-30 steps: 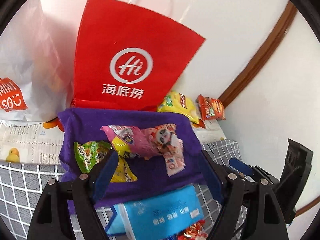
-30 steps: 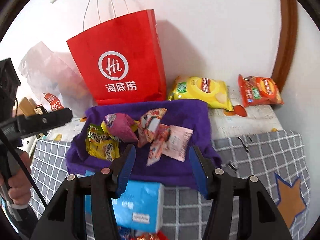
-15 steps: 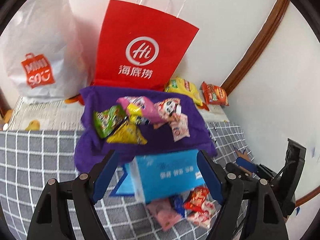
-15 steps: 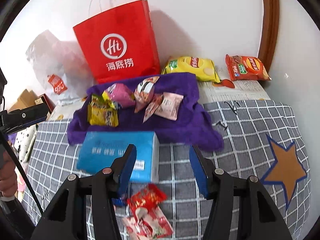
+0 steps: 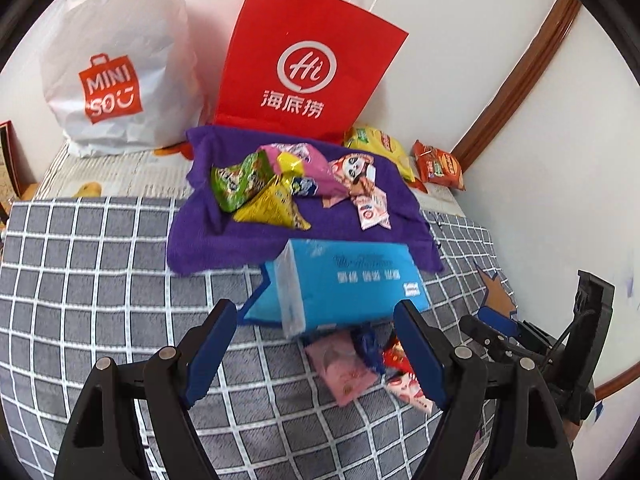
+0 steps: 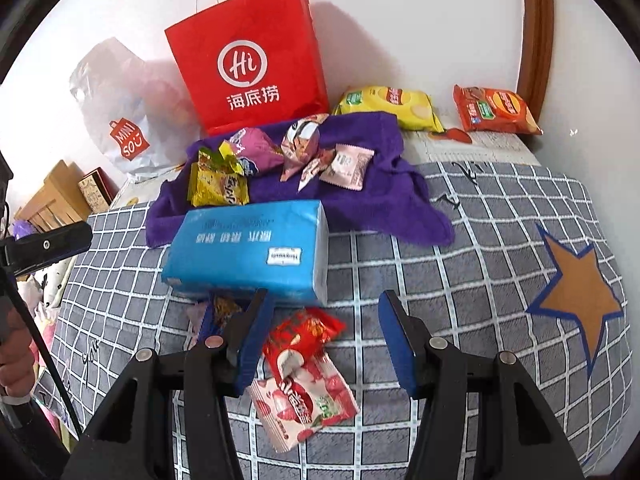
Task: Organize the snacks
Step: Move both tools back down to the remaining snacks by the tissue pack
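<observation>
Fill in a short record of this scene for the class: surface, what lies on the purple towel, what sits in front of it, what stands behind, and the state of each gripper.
Surface: grey checked cloth
On purple towel: several small snack packets
In front: blue tissue pack, red snack packets
Behind: red paper bag, white plastic bag
Left gripper: open, empty
Right gripper: open, empty

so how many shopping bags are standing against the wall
2: the red paper bag behind the purple towel, and the white plastic bag to its left. None seems hidden.
</observation>
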Demonstrator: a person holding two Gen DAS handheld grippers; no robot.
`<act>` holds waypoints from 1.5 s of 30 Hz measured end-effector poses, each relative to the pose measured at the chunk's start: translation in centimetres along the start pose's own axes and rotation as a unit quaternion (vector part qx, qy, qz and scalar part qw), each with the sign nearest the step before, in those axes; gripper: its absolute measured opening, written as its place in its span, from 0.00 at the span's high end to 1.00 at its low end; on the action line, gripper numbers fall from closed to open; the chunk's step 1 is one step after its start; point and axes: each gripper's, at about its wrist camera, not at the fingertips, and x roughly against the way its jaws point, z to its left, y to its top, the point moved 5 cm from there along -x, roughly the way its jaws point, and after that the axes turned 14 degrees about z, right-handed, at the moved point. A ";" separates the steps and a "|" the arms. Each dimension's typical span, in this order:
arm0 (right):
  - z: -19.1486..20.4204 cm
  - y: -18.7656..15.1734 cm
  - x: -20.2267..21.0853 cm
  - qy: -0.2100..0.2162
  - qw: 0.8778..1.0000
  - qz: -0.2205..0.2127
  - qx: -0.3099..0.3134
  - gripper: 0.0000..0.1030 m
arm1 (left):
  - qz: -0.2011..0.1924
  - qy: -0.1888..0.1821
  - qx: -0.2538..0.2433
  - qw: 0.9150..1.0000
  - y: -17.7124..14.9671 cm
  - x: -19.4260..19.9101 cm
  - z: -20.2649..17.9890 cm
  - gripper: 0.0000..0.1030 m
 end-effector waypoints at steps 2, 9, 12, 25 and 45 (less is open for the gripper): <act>-0.2 -0.5 -0.1 -0.002 1.000 0.002 -0.002 0.47 | 0.003 -0.001 0.005 1.000 -0.5 -0.3 0.4 0.24; -0.9 -1.5 -0.9 0.003 1.000 0.013 -0.012 0.50 | 0.013 0.000 0.018 1.000 -1.9 -1.0 1.5 0.24; -0.7 -1.8 -1.2 0.004 1.000 0.018 -0.010 0.50 | 0.017 -0.003 0.024 1.000 -2.1 -1.3 1.8 0.24; 1.0 -2.5 -5.0 0.047 0.997 0.061 -0.003 0.50 | 0.035 -0.003 0.033 0.999 -2.8 -2.7 2.7 0.24; 2.2 -1.3 -8.6 0.044 0.994 0.095 -0.010 0.50 | 0.055 -0.014 0.043 0.997 -2.9 -4.7 4.1 0.24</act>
